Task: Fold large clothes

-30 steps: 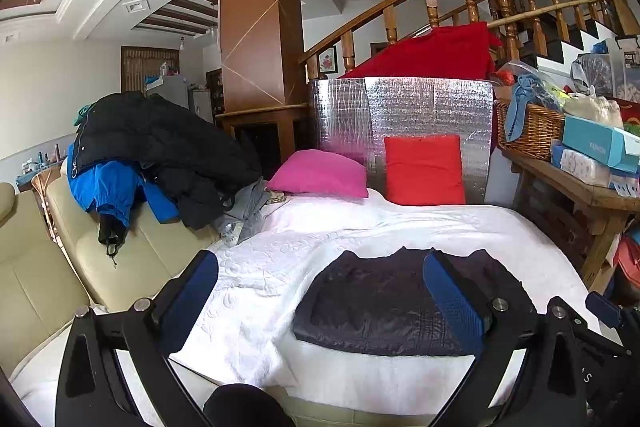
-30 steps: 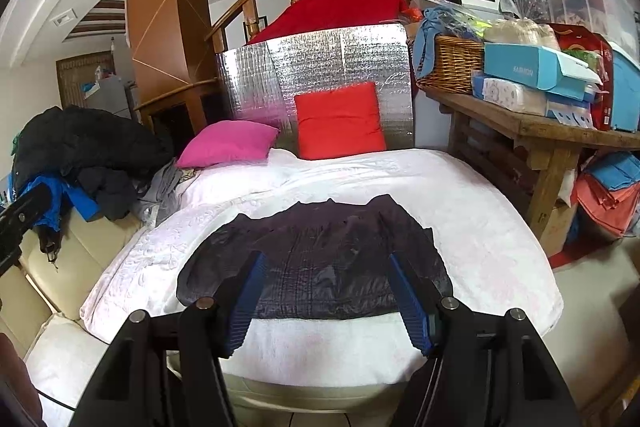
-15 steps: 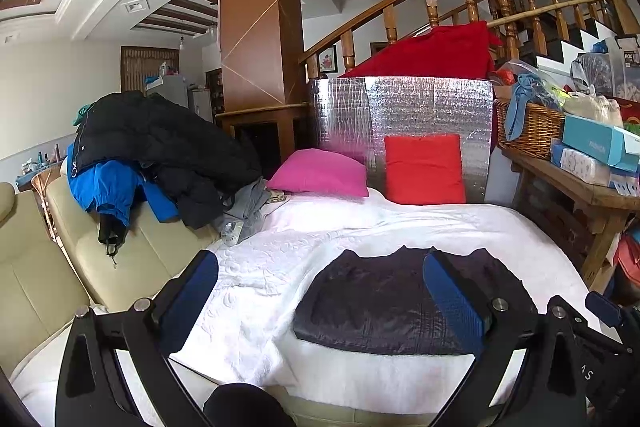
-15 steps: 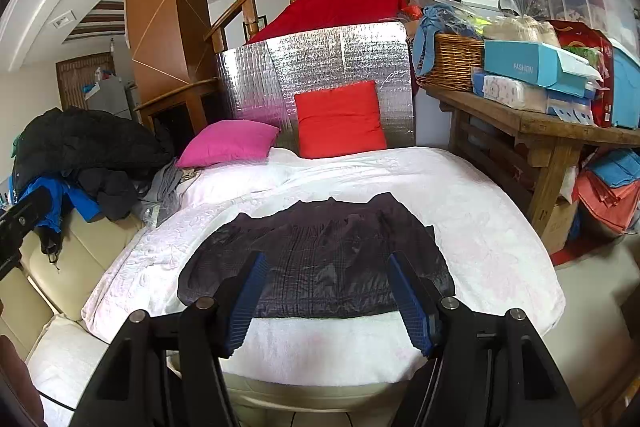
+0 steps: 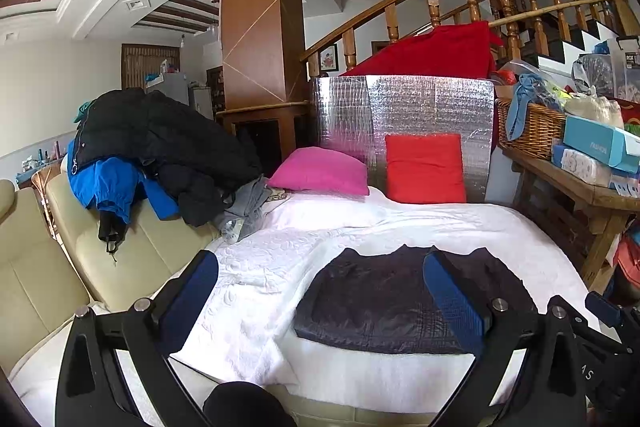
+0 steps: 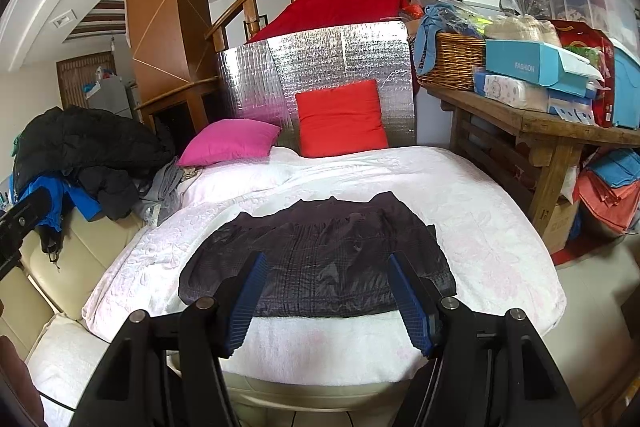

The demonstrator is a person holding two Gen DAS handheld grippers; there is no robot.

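A dark quilted jacket (image 6: 316, 255) lies flat on the white bedspread (image 6: 480, 211), near the front edge of the bed and already looking partly folded into a rectangle. The left gripper (image 5: 320, 287) and the right gripper (image 6: 324, 291) both hang above that edge, fingers wide apart and holding nothing. The next fold would likely go best if each gripper pinches a near corner through all layers, lifts evenly, and lays it over without dragging the bedspread.

Bare white bedspread (image 6: 480, 227) around dark jacket (image 6: 320, 255); clothes pile (image 5: 160, 147) left, wooden table (image 6: 540, 123) right.
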